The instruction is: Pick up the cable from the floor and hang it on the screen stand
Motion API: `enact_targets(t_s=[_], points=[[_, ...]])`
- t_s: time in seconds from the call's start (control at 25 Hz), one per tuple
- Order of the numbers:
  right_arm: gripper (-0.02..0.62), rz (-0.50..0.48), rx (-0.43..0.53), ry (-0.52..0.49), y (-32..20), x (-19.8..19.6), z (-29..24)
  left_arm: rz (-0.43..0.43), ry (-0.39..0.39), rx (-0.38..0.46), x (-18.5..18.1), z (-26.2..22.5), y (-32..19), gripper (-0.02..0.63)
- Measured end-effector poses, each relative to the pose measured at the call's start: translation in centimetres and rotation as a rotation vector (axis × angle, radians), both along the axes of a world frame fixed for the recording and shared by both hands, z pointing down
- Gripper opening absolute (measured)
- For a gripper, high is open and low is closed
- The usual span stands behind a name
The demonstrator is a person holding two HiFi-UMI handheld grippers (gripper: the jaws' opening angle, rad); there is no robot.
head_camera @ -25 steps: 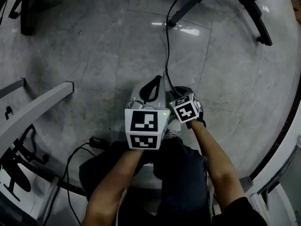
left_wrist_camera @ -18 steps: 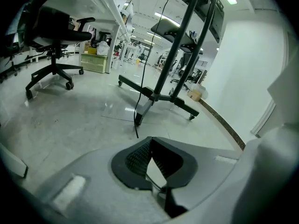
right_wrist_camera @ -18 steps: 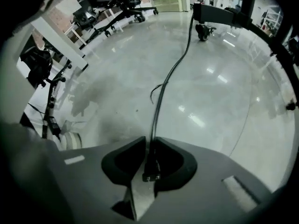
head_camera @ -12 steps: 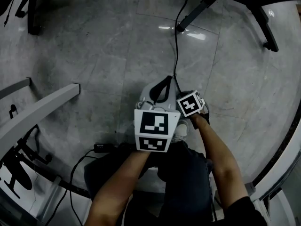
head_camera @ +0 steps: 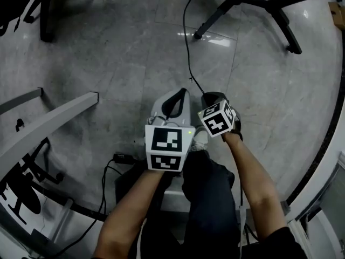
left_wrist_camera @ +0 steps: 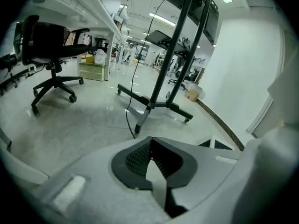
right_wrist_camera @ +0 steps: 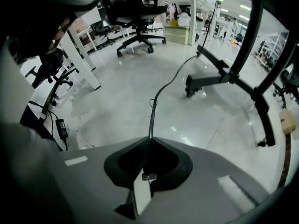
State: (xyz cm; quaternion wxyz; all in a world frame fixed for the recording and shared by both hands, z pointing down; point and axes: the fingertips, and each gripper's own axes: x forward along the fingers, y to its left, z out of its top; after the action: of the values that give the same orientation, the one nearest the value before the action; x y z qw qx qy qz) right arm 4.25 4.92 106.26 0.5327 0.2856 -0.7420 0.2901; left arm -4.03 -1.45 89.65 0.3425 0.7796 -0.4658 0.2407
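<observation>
Black cable point(right_wrist_camera: 152, 118) was pinched by right gripper point(right_wrist_camera: 149, 140), left gripper point(left_wrist_camera: 150, 141) pressed together empty; slow lift to screen stand point(left_wrist_camera: 154, 104) was advised.

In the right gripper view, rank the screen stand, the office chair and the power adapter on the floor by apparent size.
1. screen stand
2. office chair, though it stands farther off
3. power adapter

left tool point(left_wrist_camera: 150, 143) and right tool point(right_wrist_camera: 149, 143) wear black-and-white marker cubes point(head_camera: 165, 148).
</observation>
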Motion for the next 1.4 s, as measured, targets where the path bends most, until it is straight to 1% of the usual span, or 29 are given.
enact_targets(t_s=[0.12,0.32,0.44,0.64,0.76,0.96,1.04,1.16,1.28,1.4], points=[[0.020,-0.040,0.083,0.000,-1.5,-0.2,-5.6,-0.003,-0.001,0.020,-0.4,-4.3,-0.7,-0.002],[0.020,-0.115,0.189,0.013,-3.4,-0.5,-14.9,-0.007,0.021,0.050,-0.8,-11.8,-1.4,-0.002],[0.020,-0.148,0.251,0.023,-4.9,-0.6,-20.0,-0.001,0.018,0.062,-0.7,-15.4,-1.8,-0.002],[0.020,-0.226,0.354,0.049,-6.7,-0.9,-28.1,-0.015,0.043,0.086,-0.6,-21.4,-2.6,-0.002],[0.020,-0.293,0.438,0.066,-7.7,-1.0,-33.2,-0.030,0.071,0.090,-0.6,-24.7,-2.8,-0.002],[0.020,-0.372,0.575,0.099,-9.6,-0.9,-41.8,-0.012,0.092,0.128,-0.6,-30.6,-3.4,-0.002],[0.020,-0.385,0.627,0.106,-10.6,-0.5,-45.6,-0.022,0.102,0.151,-0.9,-33.5,-4.1,-0.002],[0.020,-0.391,0.728,0.115,-13.0,0.0,-52.2,-0.031,0.115,0.217,-1.5,-38.5,-6.4,-0.002],[0.020,-0.371,0.807,0.124,-13.6,0.0,-58.8,-0.019,0.127,0.260,-1.9,-43.3,-7.1,-0.002],[0.020,-0.358,0.896,0.137,-14.8,0.0,-64.8,0.004,0.150,0.323,-1.9,-48.4,-8.6,-0.002]])
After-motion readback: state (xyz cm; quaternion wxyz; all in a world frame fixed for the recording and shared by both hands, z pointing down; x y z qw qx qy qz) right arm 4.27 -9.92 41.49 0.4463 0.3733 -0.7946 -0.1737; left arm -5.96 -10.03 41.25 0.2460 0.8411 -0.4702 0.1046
